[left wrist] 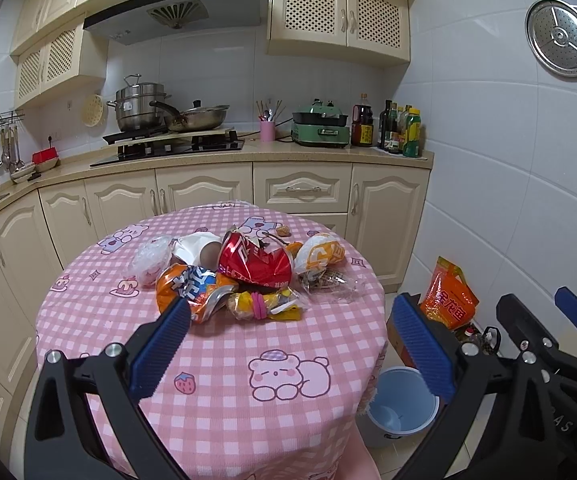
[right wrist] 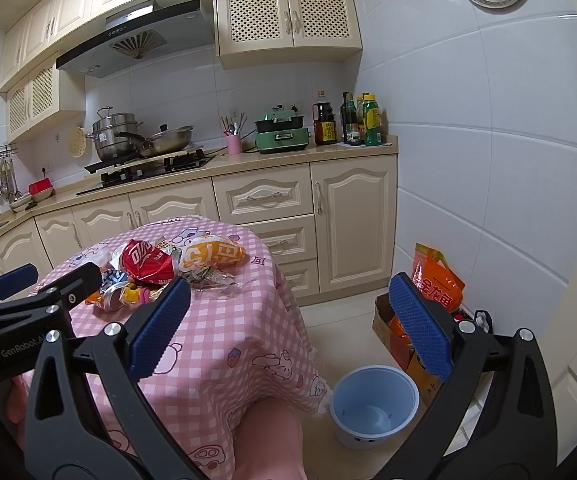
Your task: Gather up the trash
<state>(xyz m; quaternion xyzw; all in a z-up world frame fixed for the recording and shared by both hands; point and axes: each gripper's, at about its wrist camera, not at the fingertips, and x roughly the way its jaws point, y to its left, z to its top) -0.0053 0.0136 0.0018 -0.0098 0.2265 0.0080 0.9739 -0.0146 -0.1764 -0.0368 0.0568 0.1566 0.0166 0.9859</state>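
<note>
Two grippers are in view, both with jaws spread wide and nothing held between them. The left gripper (left wrist: 292,344) hovers above the near part of a round table, its blue ribbed pads (left wrist: 160,350) clear of every item. The right gripper (right wrist: 288,326) sits to the right of the left one, over the table's right edge and the floor beyond; its pads (right wrist: 159,328) also touch nothing.

The table carries a pink checked tablecloth (left wrist: 216,408) printed with cartoon bears. A pile of trash lies at its centre, ahead of the left gripper. The pile includes a crumpled red snack bag (left wrist: 254,258) at the middle, an orange and blue wrapper (left wrist: 186,286) at its near left, and a white and orange wrapper (left wrist: 322,256) at its right. A clear plastic bag (left wrist: 150,258) lies at the left edge of the pile, with a clear wrapper (left wrist: 330,284) at the near right. Small yellow and pink scraps (left wrist: 266,304) lie at the near side of the heap.

On the floor, just right of the table, stands a light blue bin (right wrist: 372,402), open at the top. Behind it a cardboard box (right wrist: 382,318) stands beside an orange bag (right wrist: 438,284) against the white tiled wall.
</note>
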